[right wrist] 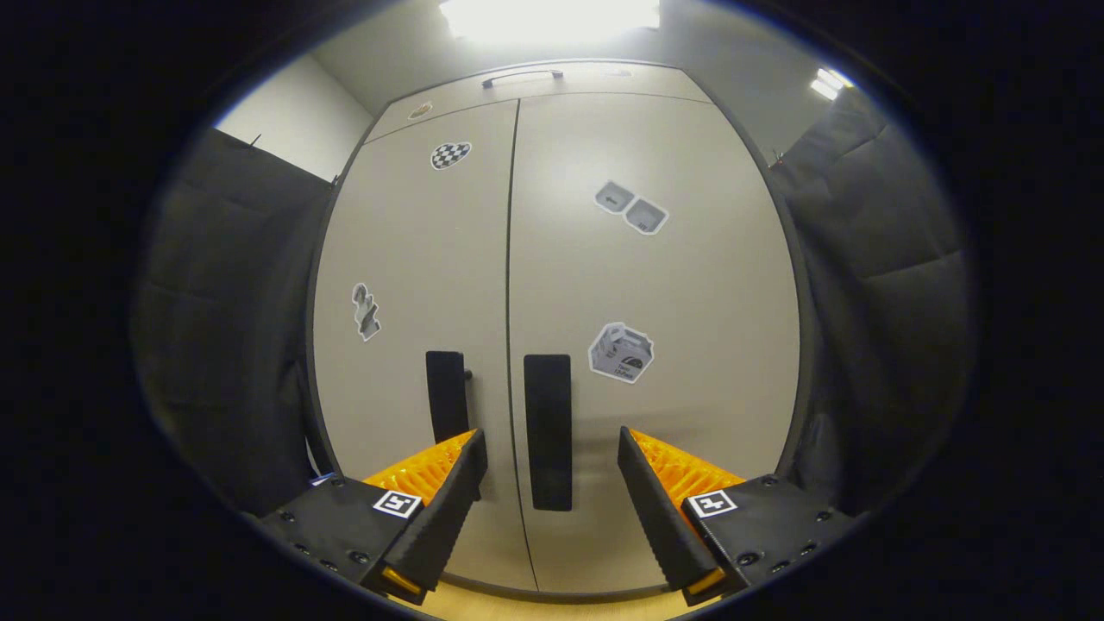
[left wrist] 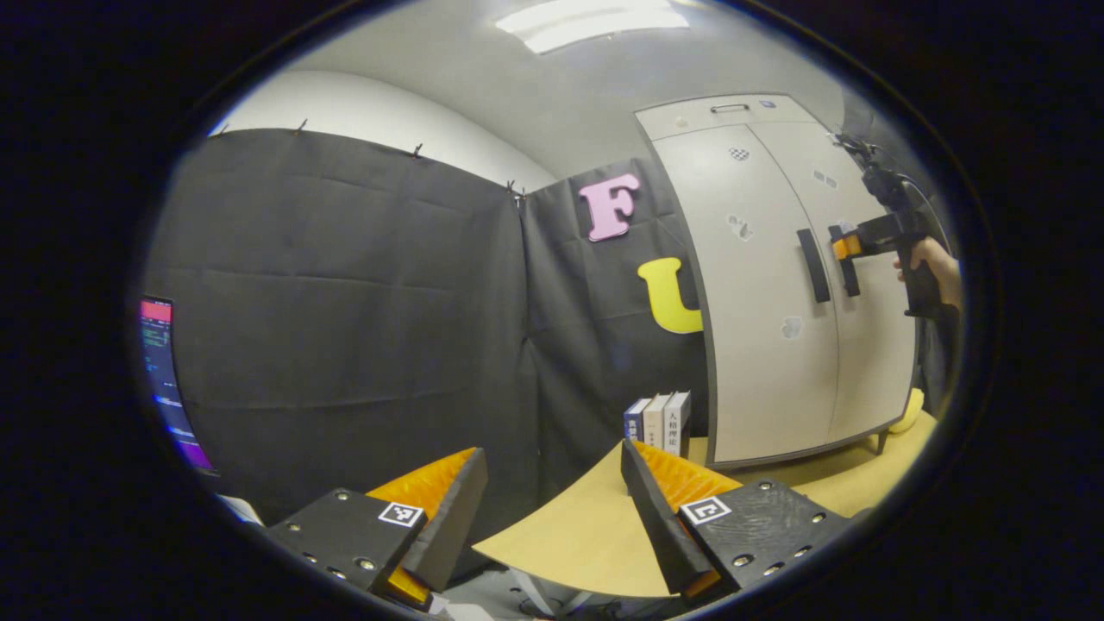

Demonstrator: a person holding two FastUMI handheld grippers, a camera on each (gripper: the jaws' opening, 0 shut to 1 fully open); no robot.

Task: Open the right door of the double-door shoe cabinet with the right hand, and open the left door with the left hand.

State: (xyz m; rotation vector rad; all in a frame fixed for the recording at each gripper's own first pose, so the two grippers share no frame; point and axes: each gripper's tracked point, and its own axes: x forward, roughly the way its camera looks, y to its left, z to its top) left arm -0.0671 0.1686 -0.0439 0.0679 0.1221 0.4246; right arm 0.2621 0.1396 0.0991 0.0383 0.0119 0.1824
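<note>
- We hold the right gripper [right wrist: 548, 466] spread wide, its two fingers standing either side of the right door's handle [right wrist: 548, 431] without pressing on it, so nothing is grasped yet; in the left gripper view the same tool [left wrist: 849, 246] sits right at that handle, carried by a hand [left wrist: 936, 272].
- We keep it square to the front so that, in our judgement, closing the fingers would catch the vertical bar cleanly and let us swing the door out toward us.
- Our left gripper [left wrist: 552, 492] is also released, holding nothing, and waits low and well apart from the cabinet, over the table [left wrist: 569, 535], likely because its door comes second.
- The shoe cabinet [right wrist: 552, 259] stands on the table with both doors shut; the seam runs between the left door's handle [right wrist: 447, 395] and the right one, which sit near each other.
- A few books [left wrist: 660, 423] stand just beside the cabinet's left side; we judge they could sit close to the left door's swing.
</note>
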